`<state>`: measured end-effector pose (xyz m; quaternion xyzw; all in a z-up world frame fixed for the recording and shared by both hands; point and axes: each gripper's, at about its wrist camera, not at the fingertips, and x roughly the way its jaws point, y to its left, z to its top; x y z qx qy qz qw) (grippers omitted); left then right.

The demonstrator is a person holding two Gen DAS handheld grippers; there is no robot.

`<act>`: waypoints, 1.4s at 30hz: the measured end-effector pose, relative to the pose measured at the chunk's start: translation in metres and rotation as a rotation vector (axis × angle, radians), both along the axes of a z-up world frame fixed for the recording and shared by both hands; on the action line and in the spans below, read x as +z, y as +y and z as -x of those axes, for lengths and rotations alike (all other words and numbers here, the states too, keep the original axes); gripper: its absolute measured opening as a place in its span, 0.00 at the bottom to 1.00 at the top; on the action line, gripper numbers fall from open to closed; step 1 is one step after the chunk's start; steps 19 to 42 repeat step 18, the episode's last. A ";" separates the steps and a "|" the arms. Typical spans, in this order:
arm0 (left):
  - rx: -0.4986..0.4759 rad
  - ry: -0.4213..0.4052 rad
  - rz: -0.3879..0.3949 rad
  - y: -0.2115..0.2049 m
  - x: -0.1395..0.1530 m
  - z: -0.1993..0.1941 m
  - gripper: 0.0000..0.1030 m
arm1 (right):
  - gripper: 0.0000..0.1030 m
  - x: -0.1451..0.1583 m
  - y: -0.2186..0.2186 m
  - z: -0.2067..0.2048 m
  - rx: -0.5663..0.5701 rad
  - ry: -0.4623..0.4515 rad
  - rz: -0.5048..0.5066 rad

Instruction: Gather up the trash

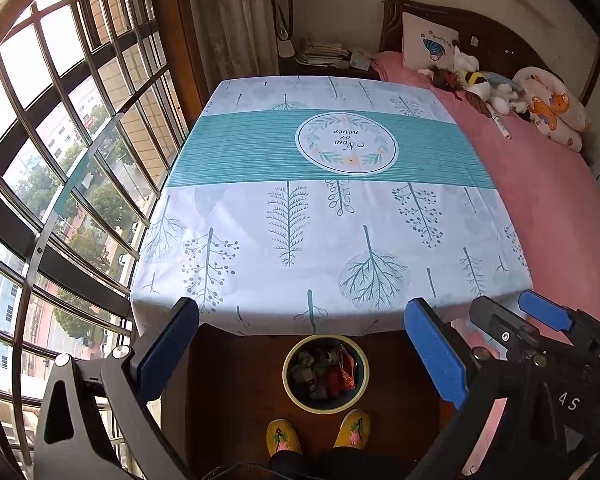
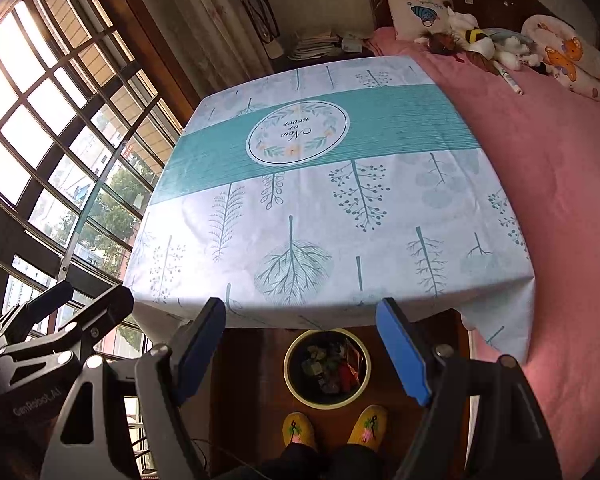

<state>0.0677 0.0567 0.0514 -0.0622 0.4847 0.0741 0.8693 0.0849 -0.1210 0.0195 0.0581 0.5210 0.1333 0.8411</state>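
Both grippers, left gripper [image 1: 304, 350] and right gripper [image 2: 302, 344], gape above the trash-filled bin [image 1: 325, 374].

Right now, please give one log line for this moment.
left gripper: open, empty | right gripper: open, empty | bin: floor, trash inside | tablecloth: no trash seen

Daylight poured in through the barred window [image 1: 60, 128] on the left, where the upper panes were blown out to plain white, and it lit the patterned tablecloth [image 1: 320, 216] brightly and evenly in both wrist views. Below the worktop's near edge the wooden floor [image 1: 240, 380] and the round trash bin [image 2: 327, 368] lay in deep shadow, their contents dim and hard to read. Fisheye distortion bowed the window bars and the cloth's edges, and the frame corners fell to black.
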 end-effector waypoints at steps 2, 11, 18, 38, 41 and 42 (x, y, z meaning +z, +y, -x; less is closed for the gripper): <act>0.004 0.004 0.003 -0.001 -0.002 0.000 0.99 | 0.76 -0.001 0.000 -0.001 0.004 0.003 0.000; 0.022 0.024 0.013 -0.003 -0.005 -0.005 0.99 | 0.76 -0.004 -0.004 -0.008 0.023 0.015 -0.001; 0.039 0.028 0.006 -0.005 -0.006 -0.010 0.99 | 0.76 -0.006 -0.004 -0.015 0.038 0.016 -0.005; 0.039 0.028 0.006 -0.005 -0.006 -0.010 0.99 | 0.76 -0.006 -0.004 -0.015 0.038 0.016 -0.005; 0.039 0.028 0.006 -0.005 -0.006 -0.010 0.99 | 0.76 -0.006 -0.004 -0.015 0.038 0.016 -0.005; 0.039 0.028 0.006 -0.005 -0.006 -0.010 0.99 | 0.76 -0.006 -0.004 -0.015 0.038 0.016 -0.005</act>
